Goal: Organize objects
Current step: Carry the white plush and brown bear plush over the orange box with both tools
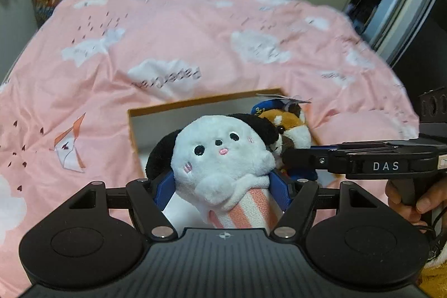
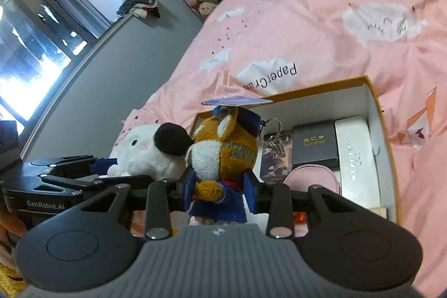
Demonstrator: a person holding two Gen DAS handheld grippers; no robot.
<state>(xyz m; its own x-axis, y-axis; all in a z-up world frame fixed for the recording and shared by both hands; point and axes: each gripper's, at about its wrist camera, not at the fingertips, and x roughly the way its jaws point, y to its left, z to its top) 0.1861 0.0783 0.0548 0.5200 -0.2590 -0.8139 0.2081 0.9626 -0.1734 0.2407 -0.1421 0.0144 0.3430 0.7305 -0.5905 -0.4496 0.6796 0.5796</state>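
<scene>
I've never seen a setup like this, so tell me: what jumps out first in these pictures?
Two plush toys, each clamped in a black gripper, held side by side over an open box on a pink cloud-print bedspread. The left gripper holds a white dog with black ears; the right gripper holds a brown fox in a blue graduation cap. The box already holds a black case, a white case and a pink pouch.

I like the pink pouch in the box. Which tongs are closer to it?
Right. The right tongs, gripping the fox plush, hang just beside the pink pouch. The left tongs, gripping the white puppy plush, are farther off.
</scene>
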